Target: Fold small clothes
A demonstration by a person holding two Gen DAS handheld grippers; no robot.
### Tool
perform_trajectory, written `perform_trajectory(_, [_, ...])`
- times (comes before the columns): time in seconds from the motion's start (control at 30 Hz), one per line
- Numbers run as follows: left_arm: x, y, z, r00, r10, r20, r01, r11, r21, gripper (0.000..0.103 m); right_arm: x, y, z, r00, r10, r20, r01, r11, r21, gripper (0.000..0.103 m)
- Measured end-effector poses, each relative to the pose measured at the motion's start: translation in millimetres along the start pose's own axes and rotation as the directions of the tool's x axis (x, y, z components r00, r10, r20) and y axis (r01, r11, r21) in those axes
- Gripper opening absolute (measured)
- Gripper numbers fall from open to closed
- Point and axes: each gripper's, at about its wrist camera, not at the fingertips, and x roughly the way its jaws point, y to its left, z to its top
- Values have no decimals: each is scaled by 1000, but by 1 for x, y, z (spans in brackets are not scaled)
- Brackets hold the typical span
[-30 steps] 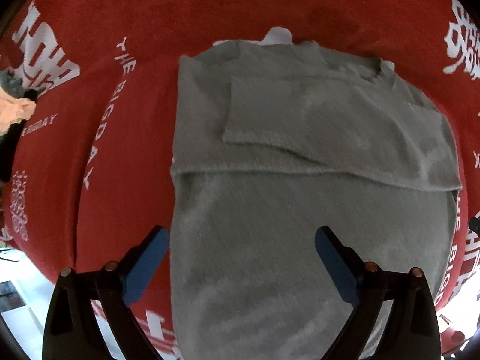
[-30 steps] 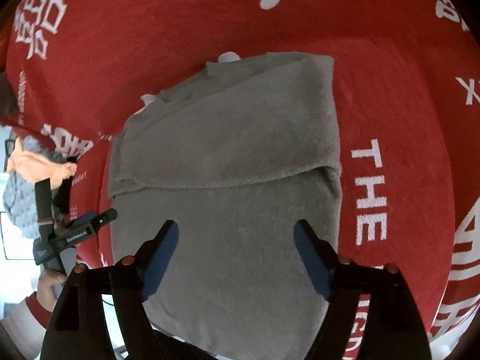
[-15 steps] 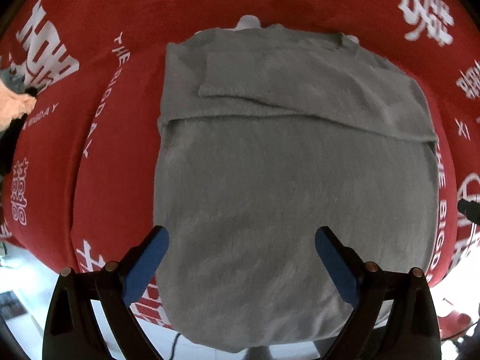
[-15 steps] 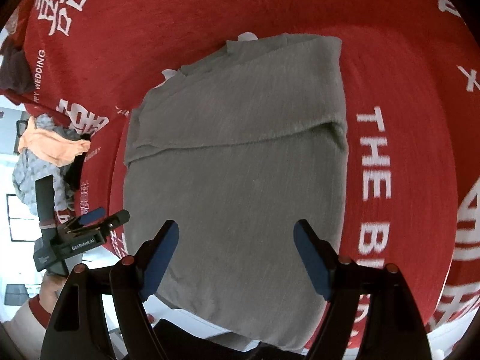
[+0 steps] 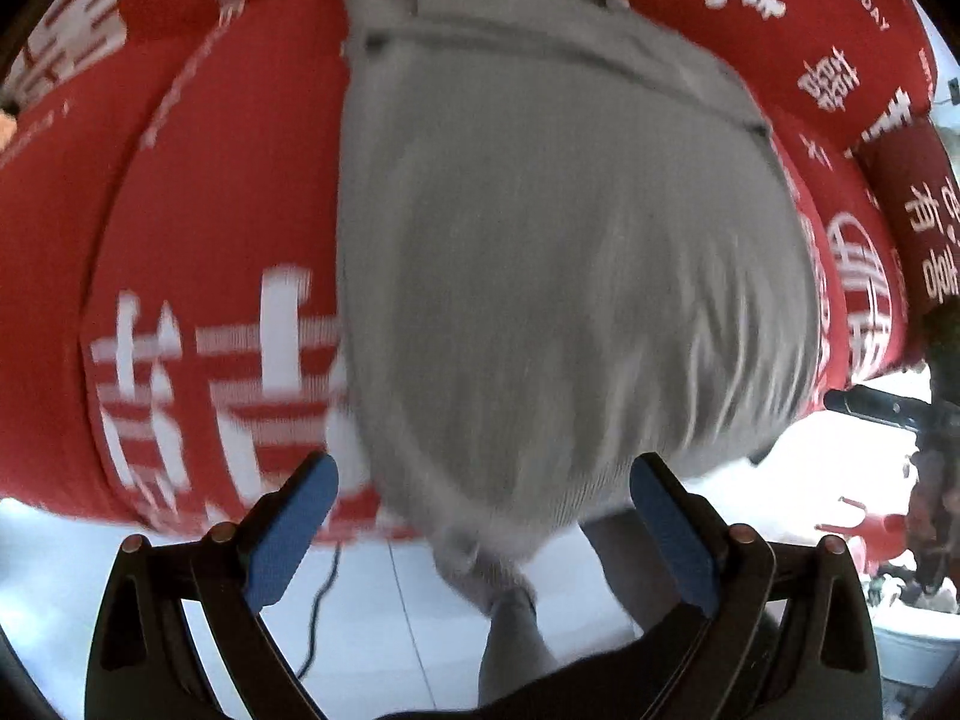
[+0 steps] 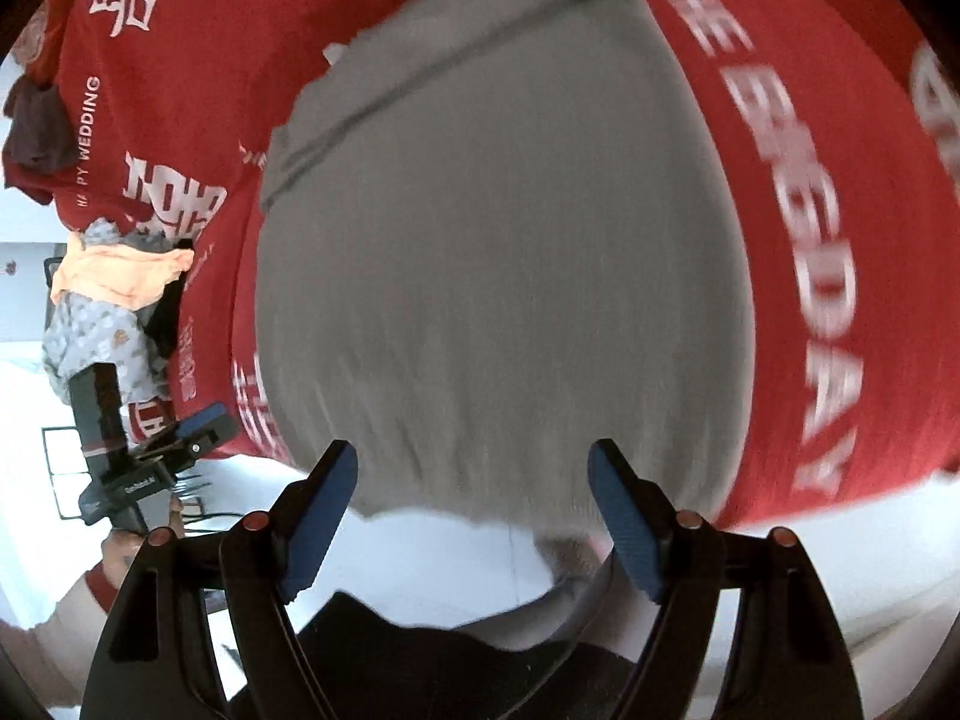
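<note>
A grey knit garment (image 5: 570,252) lies partly folded on a red cloth-covered surface (image 5: 210,180), its near end hanging over the front edge. It also shows in the right wrist view (image 6: 498,252). My left gripper (image 5: 480,516) is open and empty, just off the garment's near hem. My right gripper (image 6: 474,504) is open and empty at the hem's near edge. The left gripper also shows from the side in the right wrist view (image 6: 180,438).
A pile of other clothes, orange and patterned grey (image 6: 114,294), sits at the left end of the red surface. A dark red cloth (image 6: 36,126) lies further back. White floor (image 5: 360,612) lies below the front edge.
Both grippers have drawn back toward me, from over the garment's middle to its near hem at the surface's front edge. The floor has come into view. Both stay open.
</note>
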Motion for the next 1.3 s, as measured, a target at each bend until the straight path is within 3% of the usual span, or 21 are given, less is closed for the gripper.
perform_trajectory(0.2, [31, 9, -28, 998, -54, -43, 51, 996, -77, 98, 12, -30, -30, 996, -77, -53, 78, 997, 21, 82])
perform_trajectory(0.3, [40, 10, -26, 995, -99, -8, 98, 989, -115, 98, 6, -41, -26, 994, -112, -17, 112, 994, 4, 82])
perform_trajectory(0.43, [53, 12, -20, 988, -152, 15, 152, 979, -139, 98, 6, -61, -15, 995, -98, 29, 97, 995, 23, 82])
perform_trajectory(0.63, [58, 12, -23, 988, -155, 22, 157, 981, -113, 101, 30, -78, -13, 999, 44, -15, -43, 997, 63, 83])
perform_trajectory(0.73, [52, 11, -20, 968, -251, 24, 252, 958, -136, 101, 33, -73, -15, 990, 134, -38, -132, 990, 56, 83])
perform_trajectory(0.8, [44, 5, -15, 942, -333, 47, 336, 934, -122, 101, 30, -68, -14, 970, 240, -33, -238, 969, 65, 83])
perform_trajectory(0.83, [41, 3, -14, 937, -345, 54, 349, 931, -109, 101, 29, -66, -13, 957, 290, -29, -287, 955, 71, 83])
perform_trajectory(0.9, [46, 1, -8, 948, -315, 47, 318, 943, -97, 101, 30, -68, -8, 926, 376, -23, -372, 923, 100, 83])
perform_trajectory(1.03, [52, 7, -7, 951, -307, 29, 309, 945, -111, 101, 34, -80, -4, 947, 320, -7, -316, 940, 130, 83])
perform_trajectory(1.17, [53, 11, -14, 966, -260, -6, 258, 962, -86, 101, 36, -84, -5, 951, 309, -32, -303, 945, 126, 83])
perform_trajectory(1.3, [57, 22, -20, 957, -289, 11, 288, 948, -138, 101, 47, -77, -6, 955, 292, -56, -283, 951, 124, 83])
